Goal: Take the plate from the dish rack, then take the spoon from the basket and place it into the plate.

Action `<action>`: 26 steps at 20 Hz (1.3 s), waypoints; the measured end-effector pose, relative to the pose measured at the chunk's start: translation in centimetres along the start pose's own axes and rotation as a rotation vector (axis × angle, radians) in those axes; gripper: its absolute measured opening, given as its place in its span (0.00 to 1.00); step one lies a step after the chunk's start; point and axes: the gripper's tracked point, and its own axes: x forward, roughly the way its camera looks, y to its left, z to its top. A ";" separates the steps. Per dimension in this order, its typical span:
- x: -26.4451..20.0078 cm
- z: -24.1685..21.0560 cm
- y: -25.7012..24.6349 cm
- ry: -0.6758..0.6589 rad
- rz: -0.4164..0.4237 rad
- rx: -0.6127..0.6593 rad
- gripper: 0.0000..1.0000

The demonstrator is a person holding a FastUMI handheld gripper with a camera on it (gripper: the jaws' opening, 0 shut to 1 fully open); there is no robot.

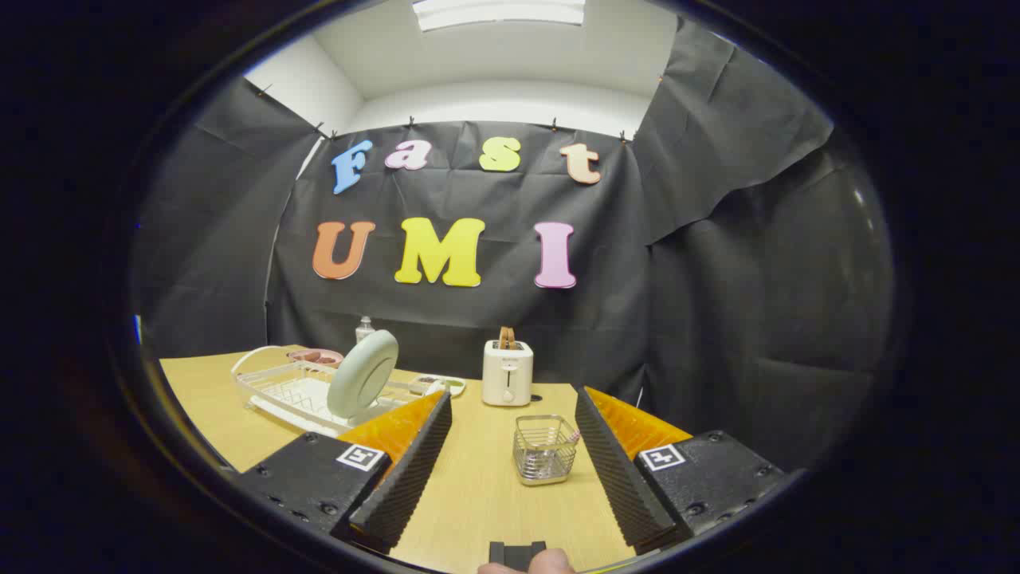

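Gripper (514,402) fingers spread wide, nothing held, above the wooden table (478,486). Pale green plate (363,373) stands on edge in the white dish rack (287,391), ahead and beyond the left finger. Wire basket (545,449) sits on the table between the fingers, nearer the right one; spoon handle (571,436) pokes from its rim. White toaster (508,371) stands beyond the basket.

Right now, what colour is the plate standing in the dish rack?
Pale green. The plate stands on edge in the white dish rack, clearest in the gripper view.
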 end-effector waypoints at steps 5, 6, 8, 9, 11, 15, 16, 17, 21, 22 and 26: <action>0.1 0.1 0.1 -0.004 -0.003 -0.008 1.00; 0.1 0.2 0.1 -0.004 -0.003 -0.003 1.00; 0.1 0.0 0.3 -0.003 0.000 0.009 1.00; 0.2 0.0 0.3 0.000 0.001 0.010 1.00; 0.3 0.0 0.3 0.002 0.001 0.010 1.00; 0.4 0.4 0.6 -0.005 0.007 0.026 1.00; 0.4 0.6 0.6 -0.007 0.007 0.026 1.00; 0.6 0.6 0.7 -0.006 0.007 0.025 1.00; 1.3 1.7 1.5 0.004 0.040 0.033 1.00; 1.5 2.3 1.7 0.008 0.052 0.036 1.00; 3.1 5.3 2.4 0.010 0.089 0.020 1.00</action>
